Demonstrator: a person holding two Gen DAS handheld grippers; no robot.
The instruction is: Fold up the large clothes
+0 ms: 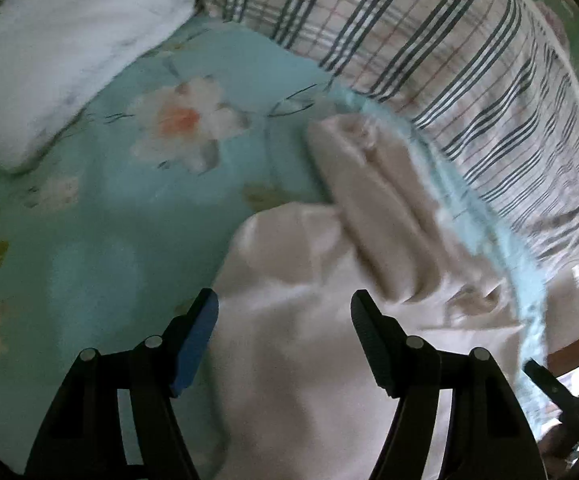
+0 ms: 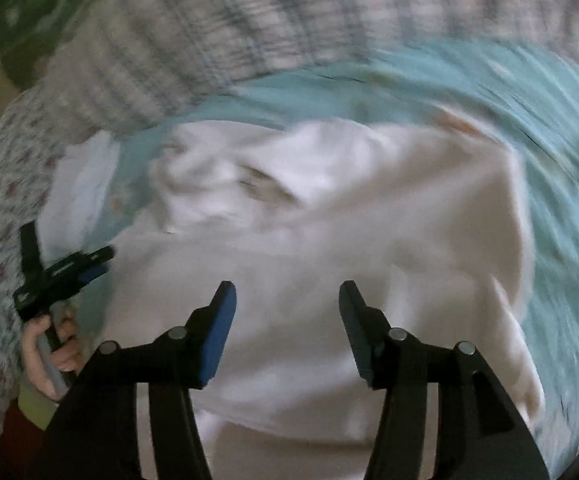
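A large cream-white garment (image 1: 309,340) lies partly folded on a teal floral bed sheet (image 1: 89,220); one sleeve or folded strip (image 1: 373,200) runs up toward the bed's edge. My left gripper (image 1: 285,308) is open and empty just above the garment's near part. In the blurred right wrist view the same garment (image 2: 329,240) spreads across the bed. My right gripper (image 2: 287,300) is open and empty above it. The left gripper (image 2: 89,264) shows there at the left, held in a hand.
A folded white cloth (image 1: 61,52) lies at the far left of the bed. A plaid blanket (image 1: 429,40) is bunched along the far side, also in the right wrist view (image 2: 209,32). The sheet's fringed edge (image 1: 501,240) drops off at right.
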